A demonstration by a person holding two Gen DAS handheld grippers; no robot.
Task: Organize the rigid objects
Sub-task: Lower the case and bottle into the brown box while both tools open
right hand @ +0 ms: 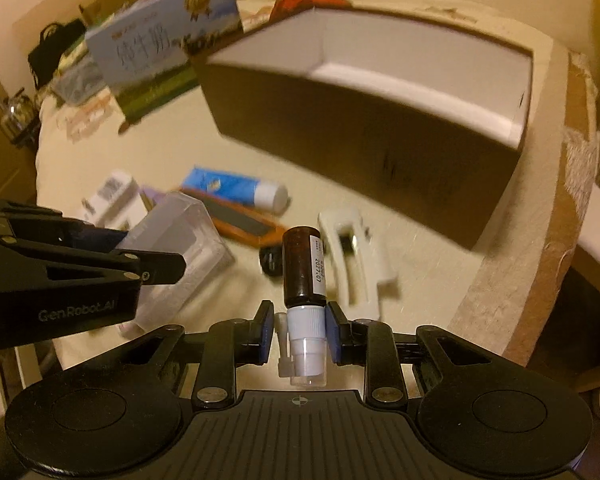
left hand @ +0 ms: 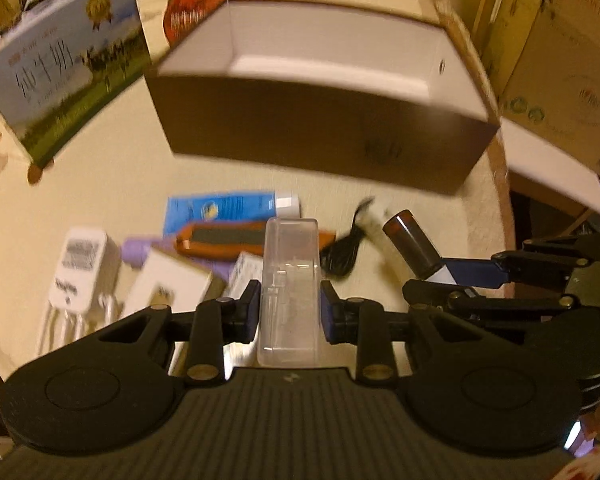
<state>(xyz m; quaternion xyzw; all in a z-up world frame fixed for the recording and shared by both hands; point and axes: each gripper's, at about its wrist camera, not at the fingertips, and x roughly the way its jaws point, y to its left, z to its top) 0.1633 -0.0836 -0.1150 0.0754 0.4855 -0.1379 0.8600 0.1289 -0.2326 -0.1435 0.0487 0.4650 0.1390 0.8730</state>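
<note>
The left gripper (left hand: pixel 289 312) is clamped on a clear plastic case (left hand: pixel 290 280), its pads pressed against the case's 2 long sides. The right gripper (right hand: pixel 299 334) grips a brown spray bottle (right hand: pixel 302 272) by its white cap, the brown body pointing away. Both are held above the cream table (left hand: pixel 112 184), near the open brown box (left hand: pixel 332 128) at the far side. A blue tube (left hand: pixel 228 210), an orange-framed block (left hand: pixel 228 242) and a white clip (right hand: pixel 354 256) lie on the table between the grippers and the box.
</note>
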